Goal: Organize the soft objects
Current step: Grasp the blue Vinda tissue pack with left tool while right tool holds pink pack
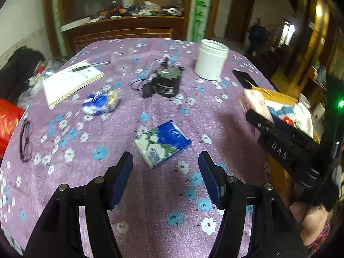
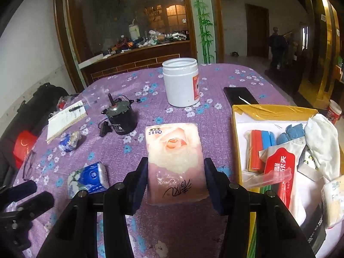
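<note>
My right gripper [image 2: 175, 172] is shut on a pink tissue pack [image 2: 175, 161] printed with a rose, held above the purple flowered tablecloth [image 2: 120, 137]; the same pack [image 1: 254, 103] shows at the right of the left wrist view. A blue and white tissue pack [image 1: 162, 144] lies on the cloth just ahead of my left gripper [image 1: 165, 163], which is open with nothing between its fingers. That pack [image 2: 88, 179] appears low left in the right wrist view. A smaller blue packet [image 1: 101, 102] lies further left.
A yellow cardboard box [image 2: 273, 109] at the right holds cloths, sponges and packets. A white jar [image 1: 211, 62], a black motor [image 1: 166, 81], a phone [image 2: 239, 95], a notebook [image 1: 71, 81] with a pen and glasses [image 1: 25, 138] sit on the table.
</note>
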The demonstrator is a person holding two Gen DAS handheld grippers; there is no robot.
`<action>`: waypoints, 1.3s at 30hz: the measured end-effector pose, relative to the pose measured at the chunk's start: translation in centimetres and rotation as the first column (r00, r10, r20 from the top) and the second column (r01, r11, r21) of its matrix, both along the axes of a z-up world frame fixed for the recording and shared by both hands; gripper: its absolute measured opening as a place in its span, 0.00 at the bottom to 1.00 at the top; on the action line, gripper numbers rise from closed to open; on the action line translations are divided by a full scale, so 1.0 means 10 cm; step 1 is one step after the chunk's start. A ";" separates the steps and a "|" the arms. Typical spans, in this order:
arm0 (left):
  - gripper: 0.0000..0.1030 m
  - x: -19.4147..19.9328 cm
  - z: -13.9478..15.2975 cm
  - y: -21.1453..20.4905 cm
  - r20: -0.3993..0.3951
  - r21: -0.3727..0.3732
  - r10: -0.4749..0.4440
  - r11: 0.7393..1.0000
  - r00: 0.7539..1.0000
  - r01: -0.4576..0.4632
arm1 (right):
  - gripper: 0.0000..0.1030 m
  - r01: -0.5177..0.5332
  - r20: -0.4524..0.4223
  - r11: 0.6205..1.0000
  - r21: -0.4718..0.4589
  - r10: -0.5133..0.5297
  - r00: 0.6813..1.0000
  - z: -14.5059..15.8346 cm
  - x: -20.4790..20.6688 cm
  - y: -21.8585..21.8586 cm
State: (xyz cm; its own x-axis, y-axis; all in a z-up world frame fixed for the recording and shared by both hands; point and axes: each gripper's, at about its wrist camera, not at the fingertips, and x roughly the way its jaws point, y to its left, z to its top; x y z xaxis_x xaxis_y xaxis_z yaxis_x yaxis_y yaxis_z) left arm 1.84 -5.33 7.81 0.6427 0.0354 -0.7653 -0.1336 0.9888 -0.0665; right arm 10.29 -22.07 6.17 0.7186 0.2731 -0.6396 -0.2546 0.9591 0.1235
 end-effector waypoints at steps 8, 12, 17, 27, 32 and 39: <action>0.60 0.11 -0.11 -0.02 -0.030 0.020 -0.020 1.000 0.999 0.020 | 0.51 -0.029 0.051 1.000 -0.003 0.029 0.998 0.09 -0.11 0.04; 0.60 0.15 -0.13 0.05 -0.023 0.014 -0.062 0.998 0.998 0.063 | 0.51 -0.053 0.040 0.999 0.012 0.052 0.998 0.08 -0.11 0.04; 0.60 0.28 -0.13 0.21 -0.019 0.005 -0.118 0.993 0.993 0.118 | 0.51 -0.094 -0.006 0.992 0.089 0.095 0.995 0.09 -0.09 0.01; 0.60 0.56 -0.33 0.22 -0.123 0.064 -0.355 0.929 0.927 0.364 | 0.50 -0.075 -0.032 0.976 0.206 0.083 0.996 0.14 -0.04 -0.20; 0.62 0.66 -0.39 0.19 -0.156 0.033 -0.458 0.883 0.875 0.468 | 0.50 -0.087 -0.067 0.970 0.229 0.105 0.992 0.08 0.00 -0.20; 0.62 0.74 -0.56 0.12 -0.200 0.065 -0.499 0.852 0.843 0.520 | 0.51 -0.085 -0.076 0.972 0.220 0.104 0.992 0.05 0.01 -0.19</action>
State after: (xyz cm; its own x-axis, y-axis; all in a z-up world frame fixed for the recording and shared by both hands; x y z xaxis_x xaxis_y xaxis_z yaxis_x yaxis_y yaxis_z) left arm 9.23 -4.12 2.19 0.4543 -0.1693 -0.8746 0.3923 0.9195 0.0258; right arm 10.38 -24.01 6.66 0.6272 0.4757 -0.6167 -0.3219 0.8793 0.3509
